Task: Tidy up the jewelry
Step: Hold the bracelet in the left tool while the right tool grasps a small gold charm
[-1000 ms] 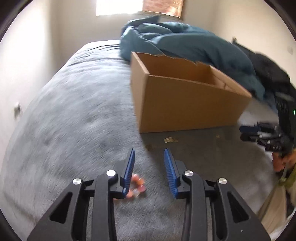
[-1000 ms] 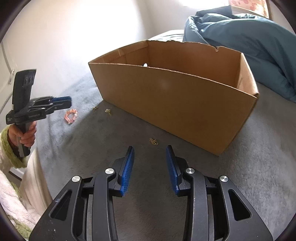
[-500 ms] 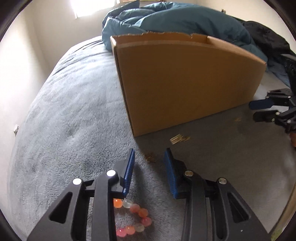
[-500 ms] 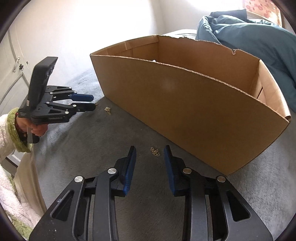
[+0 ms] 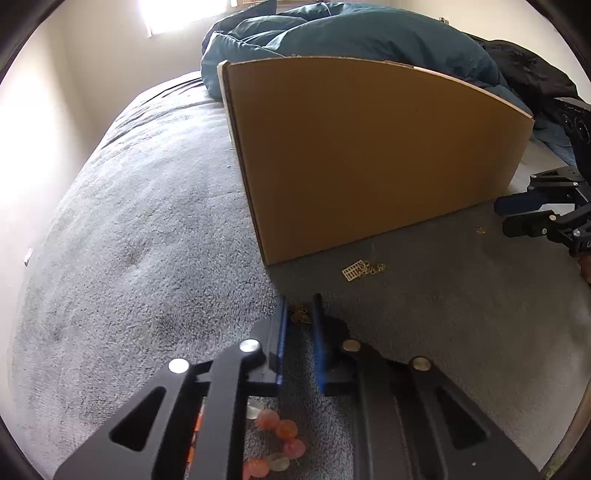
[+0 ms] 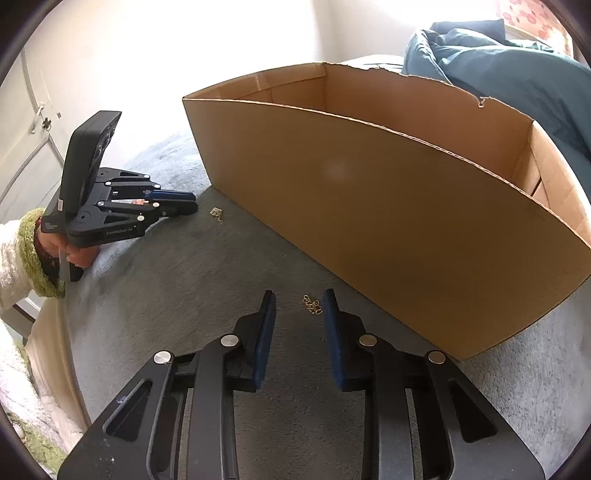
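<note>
Jewelry lies in four spots on the grey blanket (image 5: 147, 229): one pink bead bracelet (image 5: 280, 439) under the left gripper (image 5: 300, 314), one small gold piece (image 5: 301, 314) between its closing, narrow jaws, one gold charm (image 5: 356, 271), and one gold chain (image 6: 312, 304) between the right gripper's (image 6: 299, 306) closing jaws, untouched. One cardboard box (image 6: 369, 192) stands behind; one teal duvet (image 5: 351, 33) fills the bed's far edge.

Small gold jewelry pieces (image 5: 300, 314) lie scattered beside cardboard box (image 5: 369, 155).
</note>
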